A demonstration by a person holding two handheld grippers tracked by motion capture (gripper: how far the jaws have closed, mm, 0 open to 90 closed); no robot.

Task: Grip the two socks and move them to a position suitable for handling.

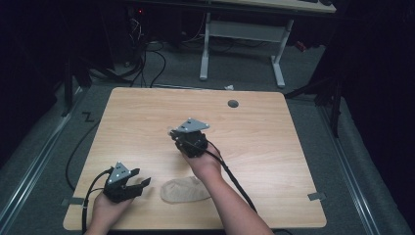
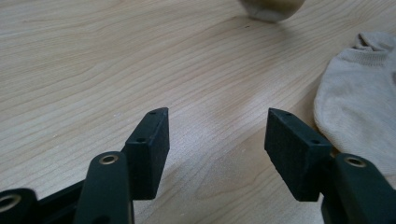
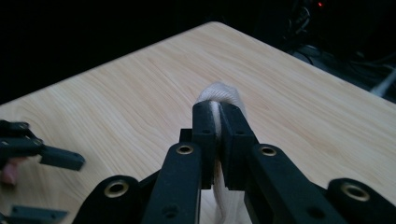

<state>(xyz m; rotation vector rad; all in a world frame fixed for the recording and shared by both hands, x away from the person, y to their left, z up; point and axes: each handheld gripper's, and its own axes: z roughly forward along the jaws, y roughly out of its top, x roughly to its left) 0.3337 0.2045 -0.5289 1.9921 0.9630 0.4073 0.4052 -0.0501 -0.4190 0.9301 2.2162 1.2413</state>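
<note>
A wooden table (image 1: pixel 254 132) holds a beige sock (image 1: pixel 183 191) lying flat near its front edge. The left gripper (image 1: pixel 142 183) rests just beside it, jaws spread apart. Mid-table, the right gripper (image 3: pixel 218 116) is clamped on a second, white sock (image 3: pixel 219 93).

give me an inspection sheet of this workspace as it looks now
surface: wooden table, bare, round hole near far edge
job's things: one sock flat near front edge; second sock pinched in right gripper
clutter: nothing seen
grippers: left gripper open, jaws empty, low beside the flat sock; right gripper shut on second sock over table middle
cables: one cable trails from left gripper, another from the right
surroundings: dark room, white desk frame, floor wires
</note>
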